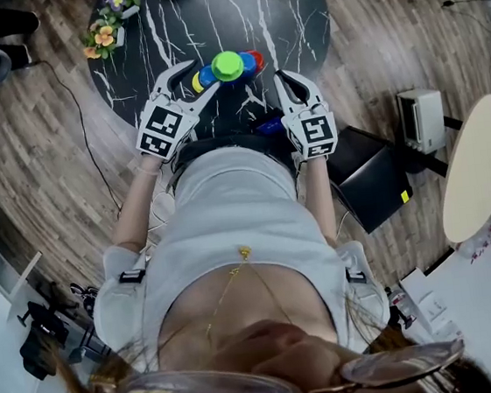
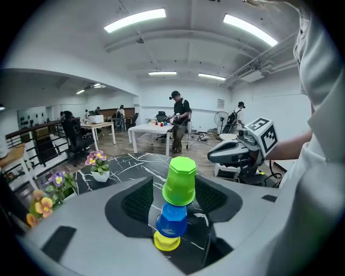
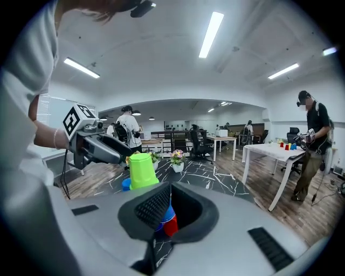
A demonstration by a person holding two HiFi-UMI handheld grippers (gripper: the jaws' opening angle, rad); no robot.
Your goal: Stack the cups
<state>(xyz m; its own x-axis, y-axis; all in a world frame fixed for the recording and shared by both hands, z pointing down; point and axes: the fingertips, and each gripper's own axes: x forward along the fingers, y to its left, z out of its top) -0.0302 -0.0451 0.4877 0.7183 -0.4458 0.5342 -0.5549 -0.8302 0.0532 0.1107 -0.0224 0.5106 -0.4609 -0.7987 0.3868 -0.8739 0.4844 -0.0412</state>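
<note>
Where the cups stand: on the black marble table (image 1: 296,18), green cup (image 2: 179,180) upturned, highest.
Blue cup (image 2: 173,218): just beside the green cup, lower.
Yellow cup (image 2: 166,241): past the blue one.
Red cup (image 1: 253,60): green cup's opposite side.
Left gripper (image 1: 201,75): released, jaws wide, facing the green cup.
Right gripper (image 1: 283,79): clenched, empty, near the green cup.

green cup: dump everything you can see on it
The green cup is bright lime, glossy plastic by its look, with a faceted closed end. It stands upside down, mouth downward, leaning slightly, topmost of the cup pile on the black marbled table. It rests on a blue cup; nothing else is seen touching it.
</note>
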